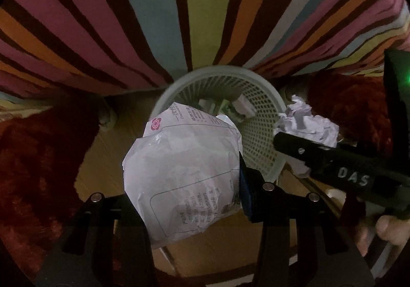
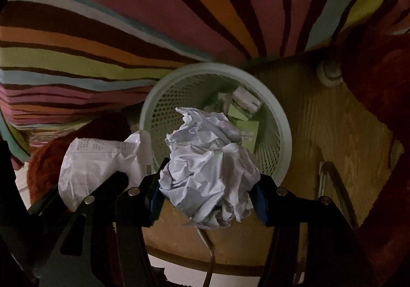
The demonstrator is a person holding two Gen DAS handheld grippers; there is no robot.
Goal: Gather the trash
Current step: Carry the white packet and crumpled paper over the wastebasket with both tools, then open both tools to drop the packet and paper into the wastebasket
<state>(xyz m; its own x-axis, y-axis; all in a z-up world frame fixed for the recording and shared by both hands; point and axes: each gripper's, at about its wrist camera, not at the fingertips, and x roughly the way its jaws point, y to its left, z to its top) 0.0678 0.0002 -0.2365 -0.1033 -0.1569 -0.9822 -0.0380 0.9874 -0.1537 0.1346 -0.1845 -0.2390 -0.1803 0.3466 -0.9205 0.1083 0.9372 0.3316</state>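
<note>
My left gripper (image 1: 184,181) is shut on a crumpled white printed plastic wrapper (image 1: 184,171), held just over the near rim of a pale mesh waste basket (image 1: 258,117). Its left finger is hidden behind the wrapper. My right gripper (image 2: 208,189) is shut on a ball of crumpled white paper (image 2: 210,166), its blue pads pressing both sides, above the near edge of the basket (image 2: 283,120). Paper scraps and a green note (image 2: 247,134) lie inside the basket. The right gripper (image 1: 292,140) with its paper ball (image 1: 307,125) also shows in the left wrist view.
A bed with a striped multicolour cover (image 1: 179,17) rises just behind the basket. Dark red shaggy fabric (image 1: 33,158) lies on both sides of it on the wooden floor (image 2: 333,138). A white round foot (image 2: 329,74) sits at the back right. A person's fingers (image 1: 384,230) grip the right tool.
</note>
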